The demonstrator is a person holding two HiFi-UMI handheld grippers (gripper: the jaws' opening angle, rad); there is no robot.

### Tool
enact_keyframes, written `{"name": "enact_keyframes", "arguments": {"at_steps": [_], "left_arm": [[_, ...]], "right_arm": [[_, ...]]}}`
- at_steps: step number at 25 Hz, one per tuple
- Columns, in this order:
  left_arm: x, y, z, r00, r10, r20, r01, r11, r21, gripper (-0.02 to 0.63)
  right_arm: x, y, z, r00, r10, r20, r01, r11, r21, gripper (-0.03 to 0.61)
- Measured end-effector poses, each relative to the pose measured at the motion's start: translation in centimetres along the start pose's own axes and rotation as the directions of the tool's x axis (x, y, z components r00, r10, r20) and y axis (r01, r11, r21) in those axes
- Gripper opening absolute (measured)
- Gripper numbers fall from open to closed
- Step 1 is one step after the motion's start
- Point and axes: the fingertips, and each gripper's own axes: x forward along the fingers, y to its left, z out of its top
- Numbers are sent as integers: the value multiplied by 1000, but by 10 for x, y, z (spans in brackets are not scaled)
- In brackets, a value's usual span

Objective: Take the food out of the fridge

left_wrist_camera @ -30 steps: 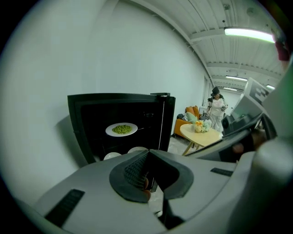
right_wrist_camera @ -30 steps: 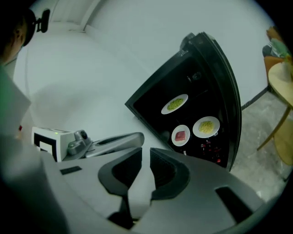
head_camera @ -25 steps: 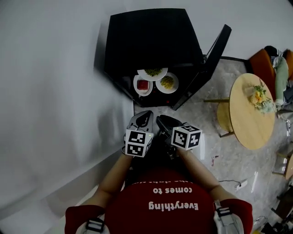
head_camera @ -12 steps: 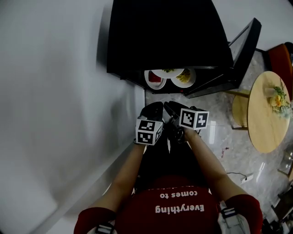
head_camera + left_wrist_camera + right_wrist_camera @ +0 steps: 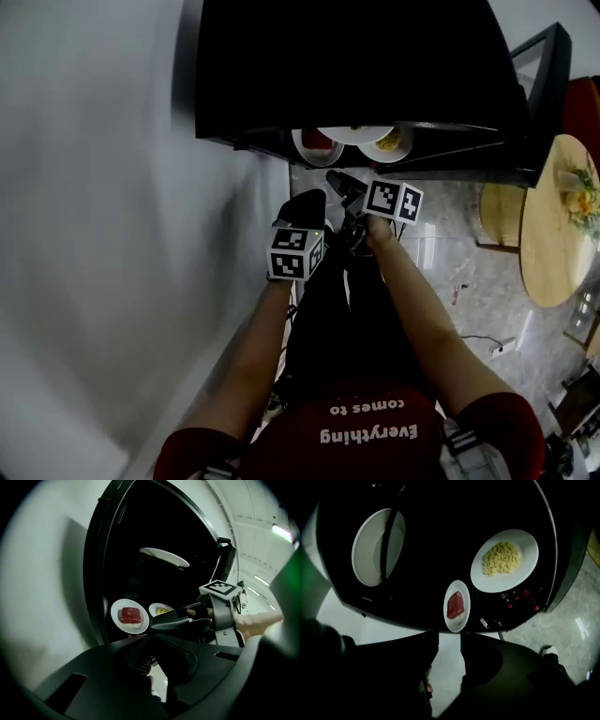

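Head view: down over black fridge (image 5: 347, 66), door (image 5: 551, 66) open at right; red-food plate (image 5: 317, 143) and yellow-food plate (image 5: 394, 141) mostly cut off under its top edge. Left gripper view: left gripper (image 5: 150, 637) tips together, holding nothing; both plates side by side on the lower shelf, upper plate (image 5: 164, 556) seen edge-on, contents hidden. Right gripper view: right gripper (image 5: 450, 637) opening, nothing between its jaws, short of red-food plate; small red bits (image 5: 526, 593) beneath yellow-food plate too tiny to tell.
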Motion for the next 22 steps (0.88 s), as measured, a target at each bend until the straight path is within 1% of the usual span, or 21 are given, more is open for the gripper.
{"name": "enact_keyframes", "arguments": {"at_steps": [4,6,10,13,15,17,20,22], "left_arm": [[5,12,-5,999,15,33,-13,999,-39,6],[8,17,-8,998,32,47,-30,999,-41,6],[9,22,-18,997,54,50,-52,998,-27,6],[10,22,-23,997,53,49,-51,998,-32,6],[10,22,-25,997,53,51,-52,998,-37,6],[10,22,-27,997,56,49,-55,998,-37,6],[12,22,-29,997,59,45,-57,998,-41,6],[14,23,-29,997,65,44,-63,997,-46,6]], "right_arm": [[22,-16,4,1000,15,9,-15,999,46,128],[30,-23,10,999,42,35,-46,993,111,129],[45,-39,17,990,102,95,-124,956,266,127],[50,-42,21,979,151,136,-188,927,325,127],[54,-42,22,972,179,152,-221,915,336,126],[57,-42,22,970,192,147,-231,918,324,119],[58,-37,22,966,209,150,-246,922,299,49],[58,-36,23,967,207,149,-243,927,285,46]]}}
